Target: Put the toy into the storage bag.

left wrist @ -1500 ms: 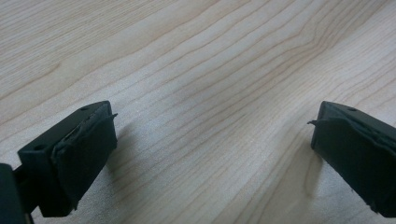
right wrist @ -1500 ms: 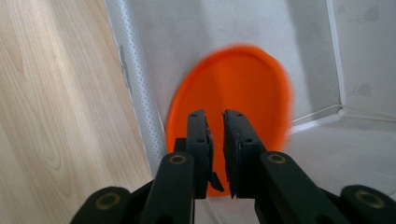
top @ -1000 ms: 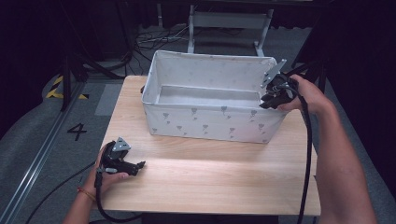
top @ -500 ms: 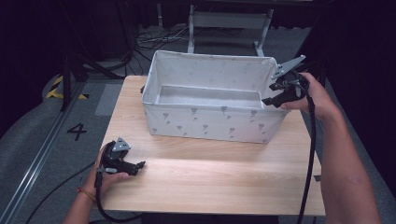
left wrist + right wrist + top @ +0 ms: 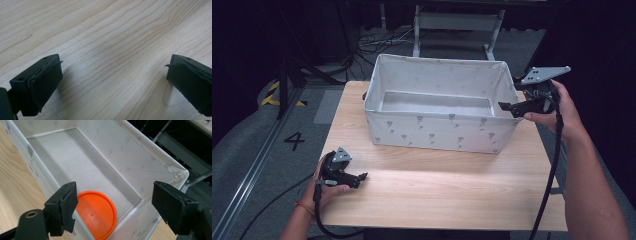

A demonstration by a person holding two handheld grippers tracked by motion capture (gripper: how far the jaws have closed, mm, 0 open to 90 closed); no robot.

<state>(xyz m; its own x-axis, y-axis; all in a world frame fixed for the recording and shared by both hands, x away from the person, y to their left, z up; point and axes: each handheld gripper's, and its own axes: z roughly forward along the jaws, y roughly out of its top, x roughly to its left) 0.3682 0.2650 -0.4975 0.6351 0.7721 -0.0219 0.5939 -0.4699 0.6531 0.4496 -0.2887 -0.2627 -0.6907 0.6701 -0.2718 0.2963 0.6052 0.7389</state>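
Hovering just past the right end of the white fabric bin [image 5: 439, 132], the right gripper [image 5: 512, 107] has just been opening its jaws, and they stand wide with nothing between them. Seen along those jaws, an orange disc [image 5: 96, 213] lies flat on the bin's floor in the near corner. Down at the table's [image 5: 452, 187] front left, the left gripper [image 5: 361, 176] rests spread and empty.
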